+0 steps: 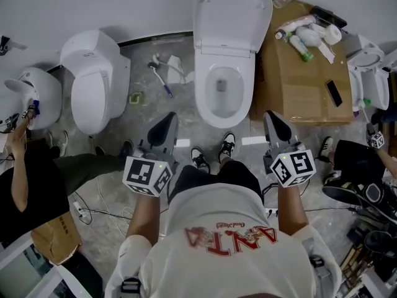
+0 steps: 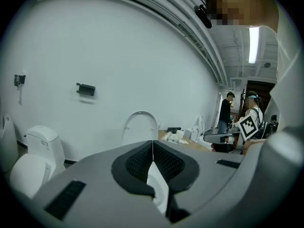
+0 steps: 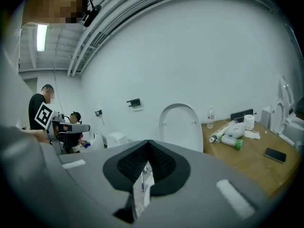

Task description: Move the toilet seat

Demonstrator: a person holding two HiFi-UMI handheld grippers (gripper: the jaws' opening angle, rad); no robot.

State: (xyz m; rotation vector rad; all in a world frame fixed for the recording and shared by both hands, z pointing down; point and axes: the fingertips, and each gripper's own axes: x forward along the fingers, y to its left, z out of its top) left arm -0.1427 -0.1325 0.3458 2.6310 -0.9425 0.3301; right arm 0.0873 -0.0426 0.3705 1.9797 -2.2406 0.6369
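Observation:
A white toilet [image 1: 223,85] stands straight ahead against the wall, its seat and lid [image 1: 232,17] raised upright and the bowl showing. The raised lid [image 2: 140,127] also shows in the left gripper view, and again as the same lid [image 3: 180,125] in the right gripper view. My left gripper [image 1: 166,124] hangs shut and empty, short of the bowl's front left. My right gripper [image 1: 273,121] is likewise shut and empty, short of the bowl's front right. Close up, the left gripper [image 2: 152,144] and the right gripper [image 3: 148,144] each have their pads together with nothing between.
A second toilet [image 1: 93,82] with its lid down stands to the left, and a toilet brush [image 1: 162,79] lies on the floor between the two. A cardboard box [image 1: 304,73] with bottles, a paper roll and a phone sits on the right. People stand at both sides, and cables [image 1: 93,213] lie on the floor.

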